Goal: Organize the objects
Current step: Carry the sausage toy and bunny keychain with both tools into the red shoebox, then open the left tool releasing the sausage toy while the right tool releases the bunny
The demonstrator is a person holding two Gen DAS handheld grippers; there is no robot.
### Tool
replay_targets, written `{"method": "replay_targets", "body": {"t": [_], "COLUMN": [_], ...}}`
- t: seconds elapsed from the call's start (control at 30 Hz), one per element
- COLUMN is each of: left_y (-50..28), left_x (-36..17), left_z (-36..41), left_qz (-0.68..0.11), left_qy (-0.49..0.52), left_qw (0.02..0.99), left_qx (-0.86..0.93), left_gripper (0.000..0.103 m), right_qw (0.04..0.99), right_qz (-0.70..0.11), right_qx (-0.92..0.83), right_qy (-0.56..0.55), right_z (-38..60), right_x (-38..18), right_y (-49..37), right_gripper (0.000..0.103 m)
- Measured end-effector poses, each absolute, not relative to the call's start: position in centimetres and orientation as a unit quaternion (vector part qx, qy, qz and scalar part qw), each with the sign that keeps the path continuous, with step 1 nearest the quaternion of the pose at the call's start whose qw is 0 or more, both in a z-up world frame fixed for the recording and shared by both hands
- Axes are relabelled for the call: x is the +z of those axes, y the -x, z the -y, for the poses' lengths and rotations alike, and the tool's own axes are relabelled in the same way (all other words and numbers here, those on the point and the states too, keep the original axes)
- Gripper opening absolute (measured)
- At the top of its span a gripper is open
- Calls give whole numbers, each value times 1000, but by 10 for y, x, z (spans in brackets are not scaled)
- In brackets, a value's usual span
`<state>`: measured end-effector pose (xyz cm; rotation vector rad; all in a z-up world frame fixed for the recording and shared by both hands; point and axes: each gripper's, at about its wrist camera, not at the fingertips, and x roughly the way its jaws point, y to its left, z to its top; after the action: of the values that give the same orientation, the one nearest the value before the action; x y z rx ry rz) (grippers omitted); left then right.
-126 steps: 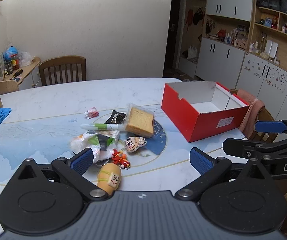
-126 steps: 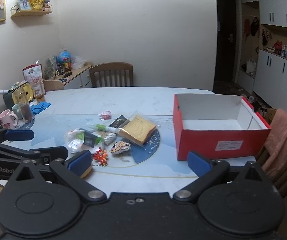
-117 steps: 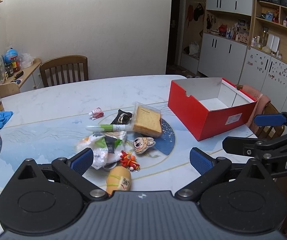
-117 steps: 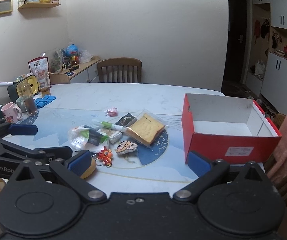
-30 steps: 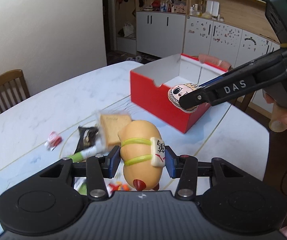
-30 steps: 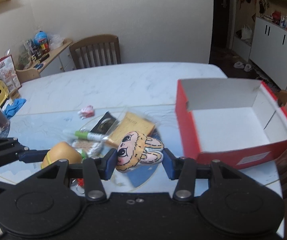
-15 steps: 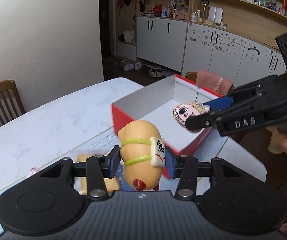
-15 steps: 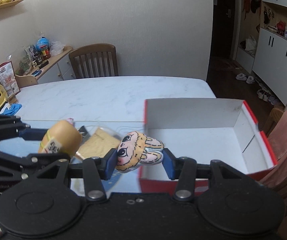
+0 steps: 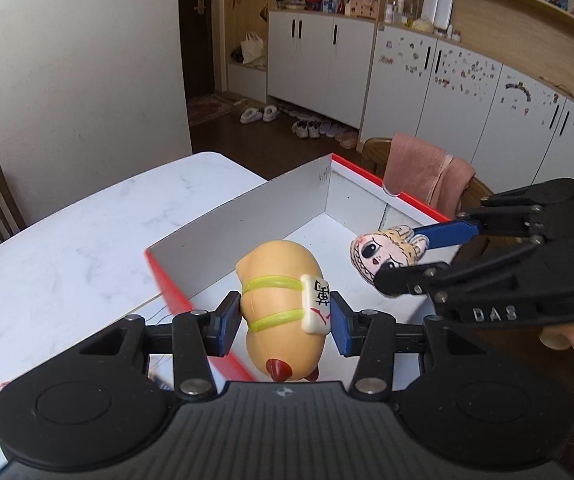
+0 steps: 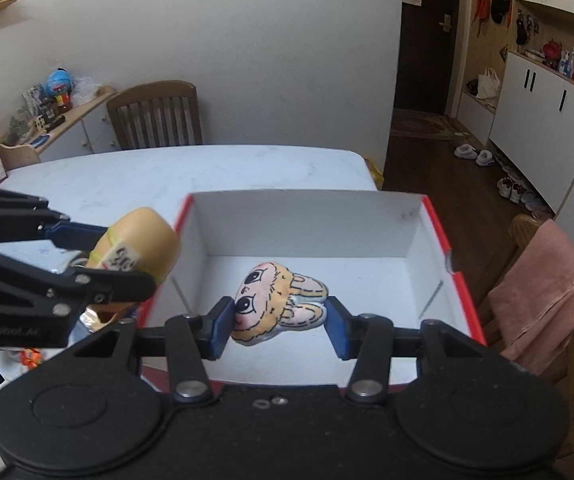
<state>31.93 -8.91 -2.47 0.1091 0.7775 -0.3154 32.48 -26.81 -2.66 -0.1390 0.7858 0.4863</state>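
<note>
My left gripper [image 9: 285, 320] is shut on a tan oval toy [image 9: 283, 304] with two yellow-green bands and a white tag. It hangs over the near left wall of the red box [image 9: 247, 216], whose white inside is bare. My right gripper [image 10: 279, 326] is shut on a flat plush bunny face [image 10: 275, 304] with big eyes and pink ears, held above the box floor [image 10: 327, 276]. In the left wrist view the right gripper [image 9: 415, 256] holds the bunny face [image 9: 383, 250] over the box. In the right wrist view the left gripper [image 10: 99, 252] carries the tan toy [image 10: 143, 240] at the box's left wall.
The box stands on a white marble table [image 10: 147, 176], near its right end. A chair draped with a pink towel [image 10: 547, 284] is just right of the box. Another wooden chair [image 10: 155, 116] stands at the table's far side. An orange trinket [image 10: 31, 356] lies under the left gripper.
Both grippers have travelled to the right from the pile toward the red box, each keeping its toy. The bunny face is now over the box floor and the tan toy over the box's wall.
</note>
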Motion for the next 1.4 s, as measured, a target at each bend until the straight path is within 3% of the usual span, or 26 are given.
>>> {"method": "replay_targets", "body": {"t": [0.8, 1.2, 1.4], "left_y": [-440, -457, -459], "left_x": [-128, -141, -141], "left_z": [143, 146, 147], "left_qz": [-532, -570, -570], "left_qy": [-90, -82, -82], "left_qw": [835, 810, 810], "left_qx": [-109, -107, -109], "left_gripper": [45, 46, 47], "right_qw": [831, 801, 797], "right_qz": [-471, -523, -524], "right_qx": [254, 241, 248], "right_qy": [153, 162, 170], "right_z": [273, 273, 274], "right_x": [-113, -132, -132], "right_y": [-407, -427, -426], "right_gripper": [48, 49, 56]}}
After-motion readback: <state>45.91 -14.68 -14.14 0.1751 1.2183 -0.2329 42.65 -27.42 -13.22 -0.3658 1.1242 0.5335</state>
